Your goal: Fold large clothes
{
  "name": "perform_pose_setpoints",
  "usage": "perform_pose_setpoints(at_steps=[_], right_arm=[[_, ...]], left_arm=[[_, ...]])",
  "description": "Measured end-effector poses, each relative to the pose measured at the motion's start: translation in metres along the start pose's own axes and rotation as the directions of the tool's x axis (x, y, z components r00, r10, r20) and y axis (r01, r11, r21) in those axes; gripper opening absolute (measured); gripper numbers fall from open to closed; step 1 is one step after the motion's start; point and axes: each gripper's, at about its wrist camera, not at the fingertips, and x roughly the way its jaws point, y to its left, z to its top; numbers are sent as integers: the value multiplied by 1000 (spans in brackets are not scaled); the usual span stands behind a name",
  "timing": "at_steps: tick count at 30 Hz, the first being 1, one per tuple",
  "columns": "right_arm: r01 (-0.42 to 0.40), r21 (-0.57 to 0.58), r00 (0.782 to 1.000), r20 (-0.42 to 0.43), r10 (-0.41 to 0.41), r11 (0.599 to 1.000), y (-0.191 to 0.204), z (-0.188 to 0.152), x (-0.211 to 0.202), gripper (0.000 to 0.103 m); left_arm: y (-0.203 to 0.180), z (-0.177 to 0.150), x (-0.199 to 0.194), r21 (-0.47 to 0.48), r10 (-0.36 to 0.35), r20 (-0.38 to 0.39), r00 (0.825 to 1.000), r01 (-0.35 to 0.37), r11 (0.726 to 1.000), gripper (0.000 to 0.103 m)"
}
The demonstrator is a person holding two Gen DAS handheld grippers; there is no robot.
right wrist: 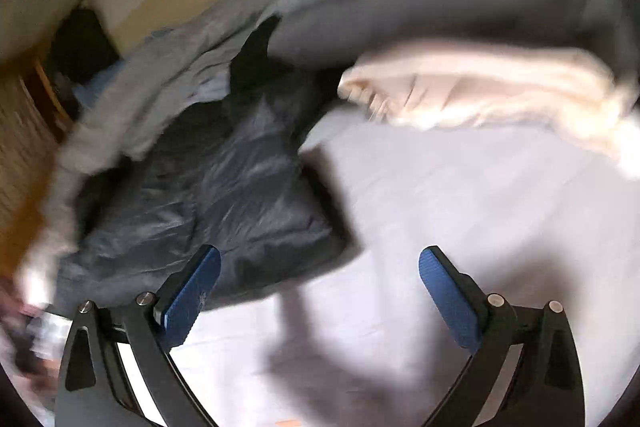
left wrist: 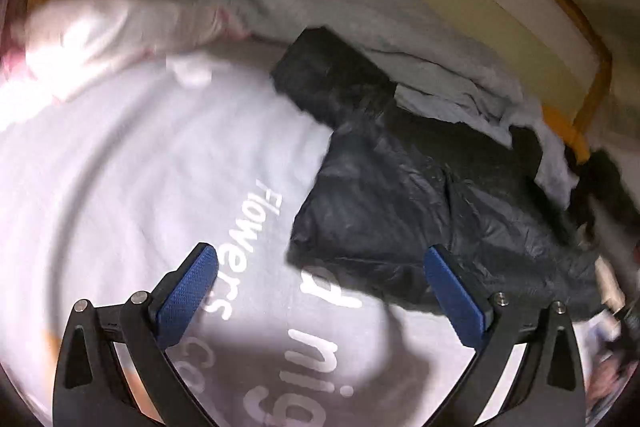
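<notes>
A dark, shiny puffer jacket (left wrist: 420, 203) lies folded on a pale sheet with white lettering (left wrist: 256, 239). In the left wrist view it sits to the right and ahead of my left gripper (left wrist: 320, 267), whose blue pads stand wide apart with nothing between them; the right pad overlaps the jacket's near edge. In the right wrist view the same jacket (right wrist: 224, 195) lies left of centre. My right gripper (right wrist: 320, 267) is open too, empty, over bare sheet (right wrist: 460, 203), its left pad just over the jacket's edge. Both pictures are blurred.
Light grey clothes (left wrist: 360, 15) are heaped behind the jacket, a white-pink cloth (left wrist: 104, 39) at the left. In the right wrist view a cream garment (right wrist: 480, 87) and a grey one (right wrist: 440, 3) lie at the back right. A wooden frame (left wrist: 592, 99) and pale wall bound the far side.
</notes>
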Motion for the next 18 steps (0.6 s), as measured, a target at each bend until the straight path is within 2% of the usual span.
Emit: perform_pose_setpoints(at_steps=[2, 4, 6, 7, 8, 10, 11, 12, 14, 16, 18], right_arm=[[-16, 6, 1000, 19, 16, 1000, 1, 3, 5, 100], [-38, -19, 999, 25, 39, 999, 6, 8, 12, 94], [-87, -22, 996, 6, 88, 996, 10, 11, 26, 86], [-79, -28, 997, 5, 79, 996, 12, 10, 33, 81], [-46, -52, 999, 18, 47, 998, 17, 10, 40, 72], [-19, -102, 999, 26, 22, 995, 26, 3, 43, 57], [-25, -118, 999, 20, 27, 993, 30, 2, 44, 40], [-20, -146, 1000, 19, 23, 989, 37, 0, 43, 28], [15, -194, 999, 41, -7, 981, 46, -4, 37, 19], [60, -237, 997, 68, -45, 970, 56, -12, 24, 16], [89, -273, 993, 95, -66, 958, 63, -19, 5, 15]], left_arm=[[9, -1, 9, -38, -24, -19, 1000, 23, 999, 102], [7, 2, 16, -14, -10, -28, 1000, 9, 1000, 102], [3, 4, 19, 0, -41, -27, 999, 41, 999, 101], [0, 5, 22, 6, -72, -34, 997, 72, 997, 91], [-4, 4, 27, 20, -88, -53, 995, 90, 996, 71], [-10, 3, 35, 32, -92, -71, 993, 94, 995, 57], [-14, 1, 33, 39, -92, -66, 994, 95, 995, 46], [-17, -1, 31, 48, -108, -64, 992, 112, 993, 39], [-23, -5, 22, 65, -116, -50, 992, 119, 991, 14], [-25, -7, 11, 73, -120, -32, 992, 122, 990, 9], [-27, -8, -8, 88, -116, -7, 993, 116, 989, 8]])
